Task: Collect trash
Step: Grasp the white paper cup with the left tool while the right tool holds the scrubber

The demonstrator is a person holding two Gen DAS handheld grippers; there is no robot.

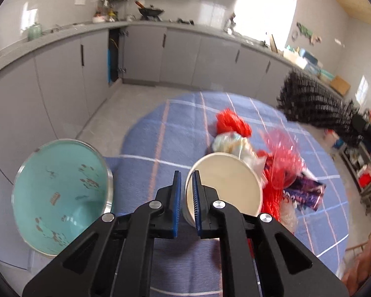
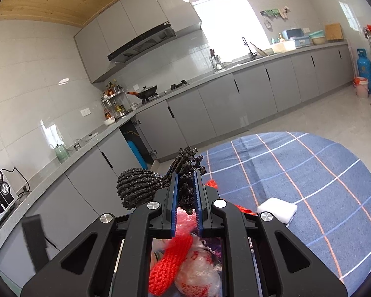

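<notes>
Straight ahead in the left wrist view, the left gripper (image 1: 186, 193) has its blue-padded jaws nearly closed on the near wall of a white paper cup (image 1: 225, 188), one finger inside the rim and one outside, so the cup is pinched and tipped with its mouth facing the camera. Just beyond the cup lies a heap of trash on the blue checked tablecloth (image 1: 160, 133): a red knitted piece (image 1: 231, 122), a crumpled pale plastic bag (image 1: 231, 143), red netting (image 1: 282, 163) and a purple wrapper (image 1: 306, 194). Left of the gripper, beside the table edge, stands a teal-lined bin (image 1: 61, 193) with scraps stuck to its inside. A black knitted mass (image 1: 316, 99) hangs blurred at upper right. Seen from the right wrist, the right gripper (image 2: 185, 193) is clamped on a black knitted bundle (image 2: 146, 188), its jaws a narrow gap apart with yarn bunched between them and bulging out to the left. Beneath it lie the red knit (image 2: 170, 262) and a clear printed bag (image 2: 200, 272); a white block (image 2: 277, 209) rests on the cloth to the right.
</notes>
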